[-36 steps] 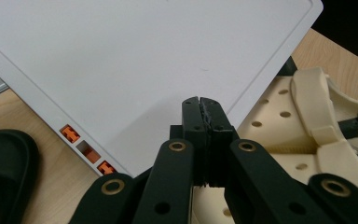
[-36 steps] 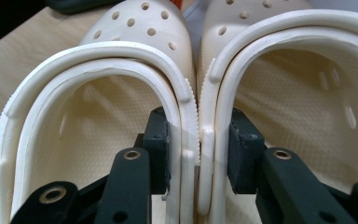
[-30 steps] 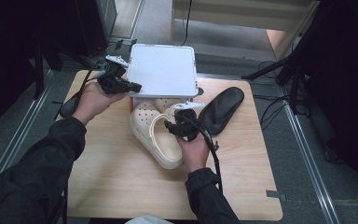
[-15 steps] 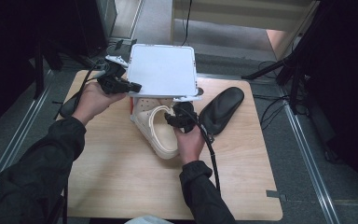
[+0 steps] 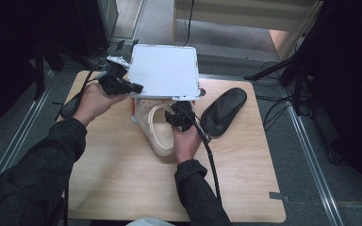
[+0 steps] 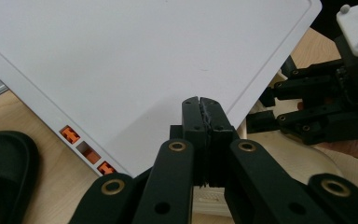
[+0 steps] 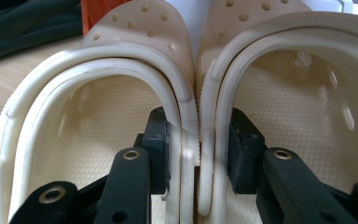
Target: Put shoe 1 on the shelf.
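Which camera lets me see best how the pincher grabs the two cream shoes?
The right gripper view: the right gripper pinches the touching inner walls of the two cream perforated rubber clogs. The high view shows them partly under the white flat plastic lid; the left gripper view shows just an edge.

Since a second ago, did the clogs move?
Yes. The clogs, pinched together by the right gripper, slid up the high view toward the box, toes now under the white lid; the black cover stayed put.

Cream perforated clogs, white box lid, black insole, wooden table
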A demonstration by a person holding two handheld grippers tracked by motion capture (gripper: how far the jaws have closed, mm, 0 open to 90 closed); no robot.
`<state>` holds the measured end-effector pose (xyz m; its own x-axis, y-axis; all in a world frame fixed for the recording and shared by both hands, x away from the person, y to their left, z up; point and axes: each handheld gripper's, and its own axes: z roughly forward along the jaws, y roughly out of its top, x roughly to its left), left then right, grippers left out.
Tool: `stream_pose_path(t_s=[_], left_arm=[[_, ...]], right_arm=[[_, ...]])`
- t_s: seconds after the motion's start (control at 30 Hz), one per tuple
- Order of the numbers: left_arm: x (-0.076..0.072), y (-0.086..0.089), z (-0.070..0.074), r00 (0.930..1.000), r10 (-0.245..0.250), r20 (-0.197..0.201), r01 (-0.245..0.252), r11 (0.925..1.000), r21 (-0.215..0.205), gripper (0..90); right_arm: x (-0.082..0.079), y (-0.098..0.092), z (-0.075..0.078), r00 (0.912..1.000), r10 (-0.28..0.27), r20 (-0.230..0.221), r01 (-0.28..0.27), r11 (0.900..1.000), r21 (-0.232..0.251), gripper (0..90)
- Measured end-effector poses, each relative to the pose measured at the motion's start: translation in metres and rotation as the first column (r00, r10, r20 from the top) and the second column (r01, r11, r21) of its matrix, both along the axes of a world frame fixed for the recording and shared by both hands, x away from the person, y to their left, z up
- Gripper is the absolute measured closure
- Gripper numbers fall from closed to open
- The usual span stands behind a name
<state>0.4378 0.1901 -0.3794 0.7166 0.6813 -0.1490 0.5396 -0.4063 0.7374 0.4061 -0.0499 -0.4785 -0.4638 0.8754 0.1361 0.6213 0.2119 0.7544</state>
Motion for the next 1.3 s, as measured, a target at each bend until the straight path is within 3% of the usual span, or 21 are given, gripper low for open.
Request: stream_pose_path(t_s=[0.1,0.37,0.83,1.1,1.3], left_arm=[[-0.0001,0.0003,-0.0001,1.0,-0.001,0.001,0.001,1.0,-0.001,90.0],[-0.0005,0.0001,-0.0002,1.0,0.0,0.002,0.0,1.0,0.001,90.0],[-0.001,0.0001,-0.0003,1.0,0.001,0.004,-0.001,1.0,0.001,90.0],[-0.0011,0.0,-0.0004,1.0,0.002,0.006,-0.002,1.0,0.001,90.0],[-0.0012,-0.0003,-0.0004,1.0,0.003,0.008,-0.003,1.0,0.003,90.0]], right_arm=[[-0.0006,0.0037,-0.0035,1.0,-0.005,0.004,0.005,1.0,-0.017,66.3],[0.0002,0.0036,-0.0058,0.9997,-0.018,0.015,0.018,1.0,-0.003,65.5],[-0.0038,-0.0003,-0.009,0.9999,0.009,0.006,-0.009,1.0,0.014,62.3],[-0.005,-0.0004,-0.0068,0.9998,0.019,-0.005,-0.018,1.0,0.025,53.9],[-0.0058,-0.0033,-0.0042,0.9994,0.032,-0.015,-0.031,0.999,0.029,53.6]])
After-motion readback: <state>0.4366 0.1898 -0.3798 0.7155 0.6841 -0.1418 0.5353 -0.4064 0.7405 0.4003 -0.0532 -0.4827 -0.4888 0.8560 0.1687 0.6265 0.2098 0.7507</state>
